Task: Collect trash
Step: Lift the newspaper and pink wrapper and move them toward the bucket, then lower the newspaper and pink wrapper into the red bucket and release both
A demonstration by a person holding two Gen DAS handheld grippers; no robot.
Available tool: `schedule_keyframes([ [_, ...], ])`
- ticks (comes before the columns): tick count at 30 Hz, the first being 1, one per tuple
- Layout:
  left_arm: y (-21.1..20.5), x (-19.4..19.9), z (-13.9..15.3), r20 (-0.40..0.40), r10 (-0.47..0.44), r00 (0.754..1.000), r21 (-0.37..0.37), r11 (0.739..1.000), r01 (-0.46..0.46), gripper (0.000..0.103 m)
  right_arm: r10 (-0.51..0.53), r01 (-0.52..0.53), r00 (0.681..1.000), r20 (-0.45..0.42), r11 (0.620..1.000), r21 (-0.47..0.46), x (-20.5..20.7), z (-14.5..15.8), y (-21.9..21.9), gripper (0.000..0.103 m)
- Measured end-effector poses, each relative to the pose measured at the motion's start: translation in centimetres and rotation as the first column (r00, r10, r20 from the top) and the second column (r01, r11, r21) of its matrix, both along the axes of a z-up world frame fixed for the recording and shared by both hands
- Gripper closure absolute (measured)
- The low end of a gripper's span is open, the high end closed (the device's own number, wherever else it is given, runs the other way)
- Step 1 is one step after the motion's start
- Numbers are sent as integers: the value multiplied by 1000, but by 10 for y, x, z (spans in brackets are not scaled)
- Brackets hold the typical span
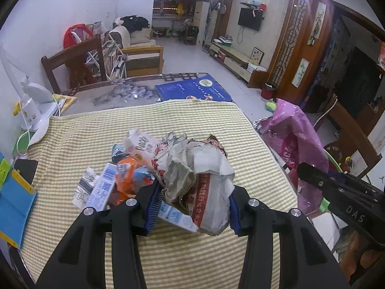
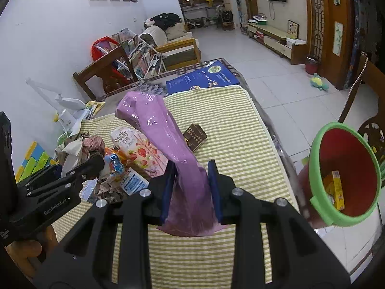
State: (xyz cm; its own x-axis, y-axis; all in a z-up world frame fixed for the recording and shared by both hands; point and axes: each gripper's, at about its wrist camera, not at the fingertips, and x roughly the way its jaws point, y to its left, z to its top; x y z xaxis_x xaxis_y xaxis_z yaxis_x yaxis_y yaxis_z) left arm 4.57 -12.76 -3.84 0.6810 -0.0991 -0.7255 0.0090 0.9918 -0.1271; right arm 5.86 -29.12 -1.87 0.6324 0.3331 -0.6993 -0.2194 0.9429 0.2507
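My left gripper [image 1: 192, 212] is shut on a crumpled newspaper wad [image 1: 207, 175] and holds it over the yellow striped cloth [image 1: 168, 118]. Behind it lies a trash pile with a Pocky wrapper [image 1: 142, 144], an orange wrapper [image 1: 127, 180] and a blue-white carton [image 1: 103, 187]. My right gripper [image 2: 191, 187] is shut on a purple plastic bag [image 2: 158, 125] that stands up between its pads. A red bin with a green rim [image 2: 314, 168] hangs off the table's right edge, with a yellow box inside. A small brown box [image 2: 195, 137] lies on the cloth.
A blue poster [image 1: 192, 89] lies at the table's far end, and a white desk lamp [image 1: 36, 110] stands at its left. Blue and yellow toy pieces [image 1: 14, 204] lie at the left edge. A wooden chair [image 1: 72, 62] stands behind the table. Tiled floor lies to the right.
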Motion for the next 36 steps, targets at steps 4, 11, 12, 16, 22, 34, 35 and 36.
schedule_keyframes([
  [4, -18, -1, 3, 4, 28, 1000, 5, 1000, -28, 59, 34, -34, 999, 10, 999, 0, 4, 2, -11, 75],
  [11, -46, -2, 5, 10, 73, 997, 6, 997, -74, 58, 64, -64, 998, 19, 998, 14, 10, 3, -45, 75],
  [12, -50, -2, 5, 9, 75, 997, 10, 997, -75, 58, 65, -65, 998, 18, 998, 17, 11, 3, -51, 75],
  [16, -73, -1, 4, -10, 72, 997, 21, 997, -72, 58, 61, -61, 998, 19, 998, 27, 12, 3, -73, 75],
  [22, -109, 2, 3, -22, 40, 999, 29, 999, -39, 58, 25, -26, 1000, 11, 999, 38, 10, 1, -106, 75],
  [34, -178, 11, 5, -19, -49, 999, 44, 998, 50, 57, -85, 84, 996, 17, 994, 65, 6, -1, -175, 75],
  [35, -183, 12, 6, -19, -56, 998, 44, 997, 57, 57, -93, 91, 996, 16, 994, 66, 6, -1, -180, 75],
  [36, -187, 12, 6, -19, -62, 998, 45, 997, 63, 57, -98, 97, 995, 15, 993, 67, 4, -2, -183, 75],
])
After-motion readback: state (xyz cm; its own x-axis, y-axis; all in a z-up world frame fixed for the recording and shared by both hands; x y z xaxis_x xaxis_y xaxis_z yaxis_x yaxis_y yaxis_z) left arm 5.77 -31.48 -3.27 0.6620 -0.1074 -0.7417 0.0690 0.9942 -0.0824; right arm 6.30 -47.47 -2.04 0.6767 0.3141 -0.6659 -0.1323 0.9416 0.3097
